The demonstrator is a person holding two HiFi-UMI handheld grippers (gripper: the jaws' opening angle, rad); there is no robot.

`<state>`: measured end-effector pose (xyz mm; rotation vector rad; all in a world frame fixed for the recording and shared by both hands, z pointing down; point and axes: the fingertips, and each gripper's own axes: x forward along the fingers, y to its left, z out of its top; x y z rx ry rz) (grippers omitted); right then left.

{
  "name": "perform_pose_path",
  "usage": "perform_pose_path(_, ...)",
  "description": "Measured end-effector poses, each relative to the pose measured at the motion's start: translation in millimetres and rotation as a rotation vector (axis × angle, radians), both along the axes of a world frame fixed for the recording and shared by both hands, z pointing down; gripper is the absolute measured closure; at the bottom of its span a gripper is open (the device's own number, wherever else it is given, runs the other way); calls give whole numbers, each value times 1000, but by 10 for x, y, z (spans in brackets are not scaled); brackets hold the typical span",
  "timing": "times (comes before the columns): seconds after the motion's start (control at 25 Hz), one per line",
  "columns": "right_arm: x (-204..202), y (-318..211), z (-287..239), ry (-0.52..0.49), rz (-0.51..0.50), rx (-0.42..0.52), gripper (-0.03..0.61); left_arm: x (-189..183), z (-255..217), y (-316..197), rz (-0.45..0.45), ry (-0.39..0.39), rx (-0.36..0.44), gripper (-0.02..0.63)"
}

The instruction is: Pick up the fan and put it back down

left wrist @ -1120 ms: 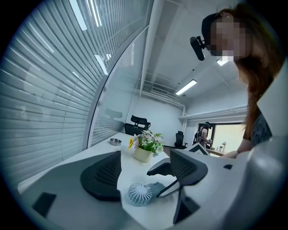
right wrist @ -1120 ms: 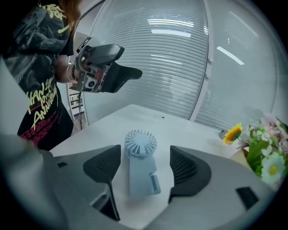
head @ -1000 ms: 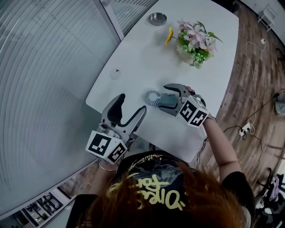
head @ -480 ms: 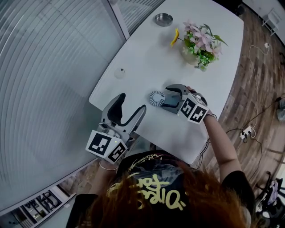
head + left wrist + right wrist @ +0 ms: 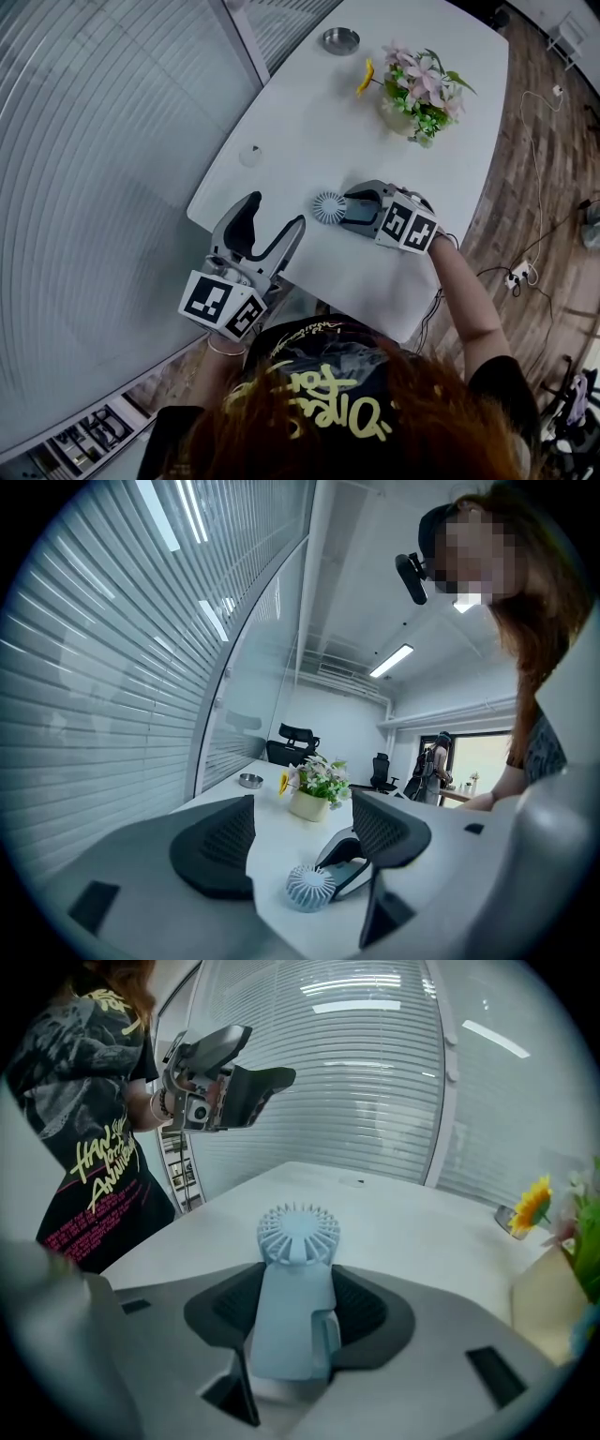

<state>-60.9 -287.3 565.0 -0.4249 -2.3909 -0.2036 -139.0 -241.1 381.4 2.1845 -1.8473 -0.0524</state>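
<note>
Closing in is the main change: the right hand-held gripper has just been narrowing its jaws around the fan. A second ago they stood wider on either side of it. The fan looks to be in the same spot on the white surface, and the left hand-held gripper hangs where it was.

In the right gripper view, the pale blue fan lies lengthwise between the jaws of the right hand-held gripper. Its round grille points away from the camera, and the dark pads meet both sides of its handle, so the grip looks made. The left gripper view shows the fan's head low on the surface, so the lift does not appear to have begun.

The left hand-held gripper is spread, with nothing between its jaws. It is held off the near edge of the surface, apart from the fan.

A pot of flowers and a small metal dish stand well away toward the far end.

As for progress, the approach is done and the pinch is either just made or nearly so. Raising the fan clear of the surface, bringing it back down and letting go all seem still to come.
</note>
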Motion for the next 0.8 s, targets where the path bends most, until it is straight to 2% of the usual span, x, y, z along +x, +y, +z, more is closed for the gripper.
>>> perform_pose_path(0.32,11,6,-4,-14,24,13,360,5,-10,8,21,-4,0,296)
perform_pose_path(0.44,15,1,-5,-17,56,23,360,0,-13,6,27,-5,3,298)
perform_pose_path(0.6,24,-25,-107,-47,103,82,360,11,-27,5,40,-3,8,299)
perform_pose_path(0.8,-31,-37,-295,-108,177,71,360,28,-51,-13,59,2,16,302)
